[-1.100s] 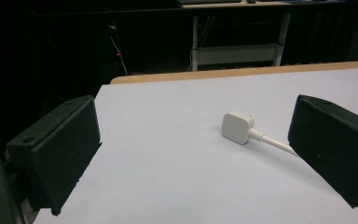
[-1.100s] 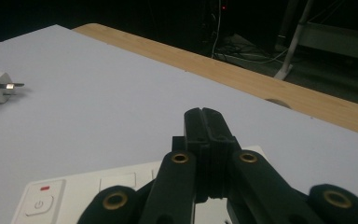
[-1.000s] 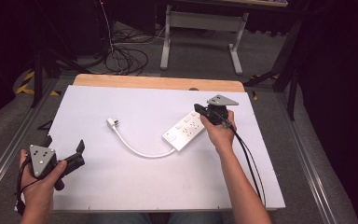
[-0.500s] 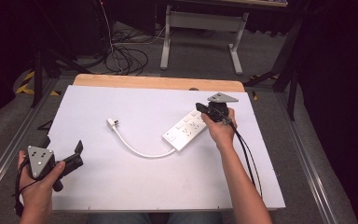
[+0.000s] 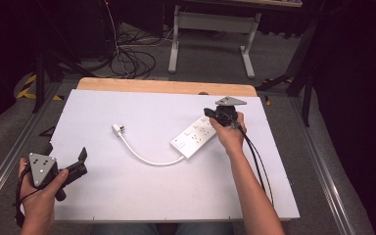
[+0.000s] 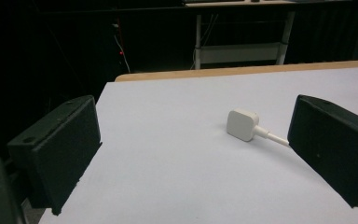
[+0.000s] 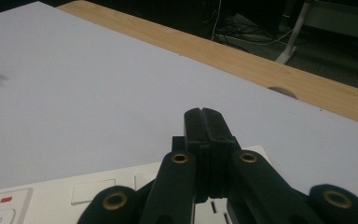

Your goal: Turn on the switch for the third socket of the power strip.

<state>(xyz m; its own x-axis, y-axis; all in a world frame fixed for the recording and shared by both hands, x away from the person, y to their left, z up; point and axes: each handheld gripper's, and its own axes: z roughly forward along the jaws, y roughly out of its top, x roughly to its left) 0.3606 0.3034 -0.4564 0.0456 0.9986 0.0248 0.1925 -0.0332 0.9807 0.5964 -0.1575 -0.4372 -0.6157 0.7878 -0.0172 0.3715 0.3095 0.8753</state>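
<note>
Power strip (image 5: 196, 137) lies right of centre on the white surface (image 5: 127, 196), angled toward the far right. Its cord (image 5: 144, 157) curves left to the plug (image 5: 117, 129), well apart. Right claw (image 5: 214, 114) is clenched with nothing in it, tips over the strip's far end. Left claw (image 5: 66, 155) is released at the near left edge, plug (image 6: 243, 124) lying ahead between its jaws.
</note>
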